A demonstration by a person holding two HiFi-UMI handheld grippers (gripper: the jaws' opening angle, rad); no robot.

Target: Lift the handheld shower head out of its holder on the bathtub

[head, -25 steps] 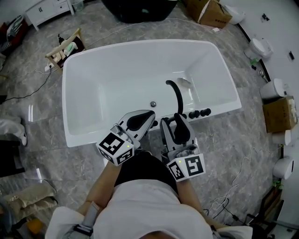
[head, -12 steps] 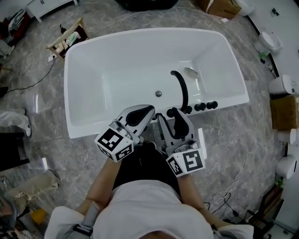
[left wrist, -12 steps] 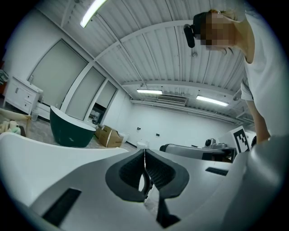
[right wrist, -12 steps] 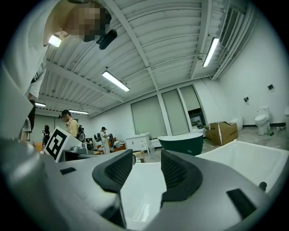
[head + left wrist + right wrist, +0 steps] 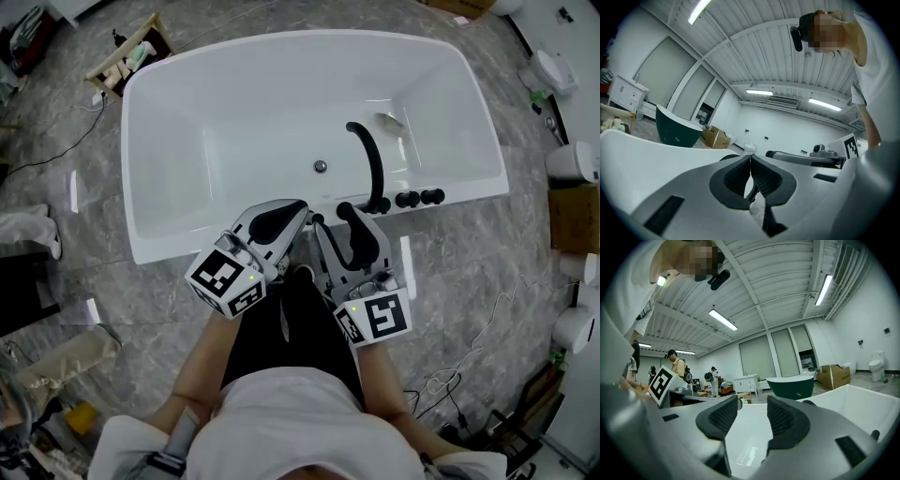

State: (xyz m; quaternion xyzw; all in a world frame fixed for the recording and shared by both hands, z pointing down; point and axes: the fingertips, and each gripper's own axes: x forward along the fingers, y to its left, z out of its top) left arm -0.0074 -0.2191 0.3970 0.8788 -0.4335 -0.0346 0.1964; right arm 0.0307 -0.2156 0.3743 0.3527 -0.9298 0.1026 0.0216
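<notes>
"What's nearest?"

"Left gripper point(image 5: 750, 161): pads pressed together, empty. Right gripper point(image 5: 752, 413): jaws spread, empty. Both are near the bathtub point(image 5: 131, 169) near rim."

"The shower head?"

"The handheld shower head point(image 5: 431, 196) seems to be the rightmost black cap on that rim. The curved spout point(image 5: 373, 164) base stands between it and the right gripper. It's seen end-on, so its axis is unreadable. Only the gripper views show a green tub point(image 5: 790, 385) beyond."
</notes>
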